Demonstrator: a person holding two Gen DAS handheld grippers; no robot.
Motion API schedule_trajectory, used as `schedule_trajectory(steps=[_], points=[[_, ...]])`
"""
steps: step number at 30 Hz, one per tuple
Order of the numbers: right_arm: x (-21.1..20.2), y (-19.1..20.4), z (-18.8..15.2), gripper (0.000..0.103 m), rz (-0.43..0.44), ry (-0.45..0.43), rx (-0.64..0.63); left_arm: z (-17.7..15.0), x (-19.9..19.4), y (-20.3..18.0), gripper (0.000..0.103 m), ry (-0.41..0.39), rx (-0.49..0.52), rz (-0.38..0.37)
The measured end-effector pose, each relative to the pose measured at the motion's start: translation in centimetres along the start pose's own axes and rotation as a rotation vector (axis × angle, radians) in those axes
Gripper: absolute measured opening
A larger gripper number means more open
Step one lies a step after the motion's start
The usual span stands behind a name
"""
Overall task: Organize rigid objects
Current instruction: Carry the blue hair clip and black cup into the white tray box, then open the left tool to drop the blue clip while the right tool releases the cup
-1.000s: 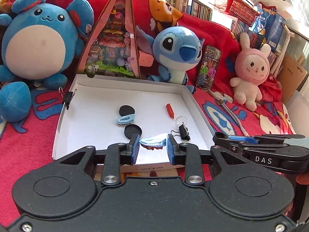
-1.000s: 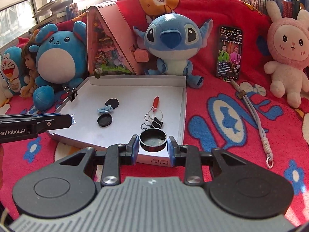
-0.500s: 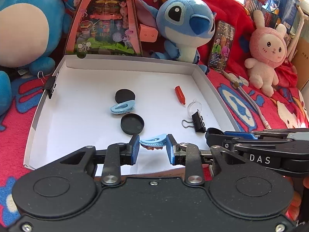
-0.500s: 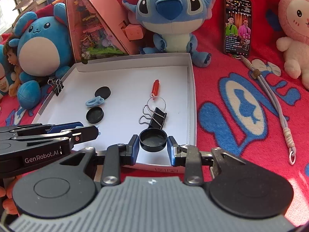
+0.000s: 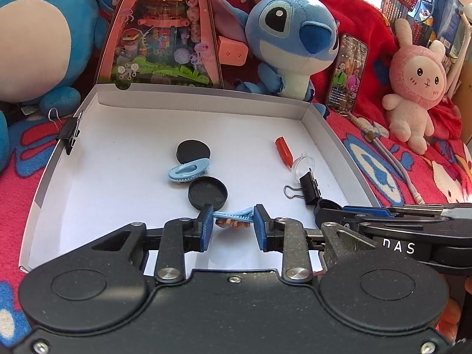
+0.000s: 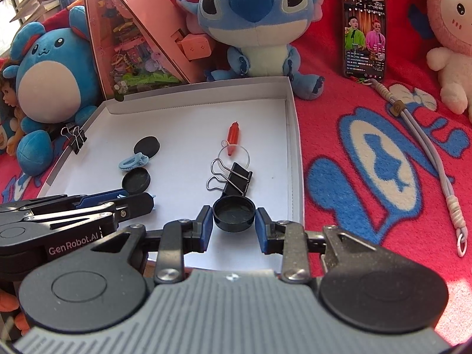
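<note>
- Left wrist view: left gripper (image 5: 232,219) is clamped on a light-blue hair clip (image 5: 233,214), and it's dropped in closer since a sec ago. The white box (image 5: 324,135) fills far more of the view now.
- Clip hangs just over the box floor near the front edge, right beside the black round lid (image 5: 207,193). A 2nd blue clip (image 5: 188,171), a black disc (image 5: 193,151), an orange piece (image 5: 283,148) and a binder clip (image 5: 308,188) lie inside already.
- Right wrist view: right gripper (image 6: 234,221) pinches a black round cap (image 6: 234,213), fingers snug on both sides, also nearer than before, cap above the box's front-right corner by the binder clip.
- Meaning, imo: both pieces are over the box and ready for release; nothing let go yet.
</note>
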State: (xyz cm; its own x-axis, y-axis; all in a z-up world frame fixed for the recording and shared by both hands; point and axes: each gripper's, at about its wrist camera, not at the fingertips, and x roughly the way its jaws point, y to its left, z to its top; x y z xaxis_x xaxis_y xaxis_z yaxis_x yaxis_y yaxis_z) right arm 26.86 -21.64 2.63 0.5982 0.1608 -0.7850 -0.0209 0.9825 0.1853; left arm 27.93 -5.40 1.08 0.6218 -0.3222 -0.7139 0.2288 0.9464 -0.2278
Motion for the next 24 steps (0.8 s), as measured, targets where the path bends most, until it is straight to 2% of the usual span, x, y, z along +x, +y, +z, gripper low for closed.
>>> schedule_trajectory(steps=[10, 14, 20, 22, 24], points=[[0.8, 0.0, 0.3, 0.037, 0.001, -0.018, 0.006, 0.7, 1.1, 0.0, 0.028, -0.02, -0.008, 0.006], [1.1, -0.2, 0.5, 0.037, 0.0, -0.029, 0.014, 1.1, 1.7, -0.4, 0.028, -0.026, 0.008, 0.041], [1.1, -0.4, 0.5, 0.037, 0.011, -0.032, 0.02, 0.9, 1.6, -0.4, 0.028, -0.032, 0.019, 0.048], [1.0, -0.5, 0.4, 0.04, 0.018, -0.037, 0.027, 0.9, 1.2, -0.4, 0.032, -0.033, 0.019, 0.05], [0.7, -0.6, 0.3, 0.04, 0.024, -0.047, 0.026, 0.8, 0.8, -0.4, 0.043, -0.037, 0.02, 0.046]])
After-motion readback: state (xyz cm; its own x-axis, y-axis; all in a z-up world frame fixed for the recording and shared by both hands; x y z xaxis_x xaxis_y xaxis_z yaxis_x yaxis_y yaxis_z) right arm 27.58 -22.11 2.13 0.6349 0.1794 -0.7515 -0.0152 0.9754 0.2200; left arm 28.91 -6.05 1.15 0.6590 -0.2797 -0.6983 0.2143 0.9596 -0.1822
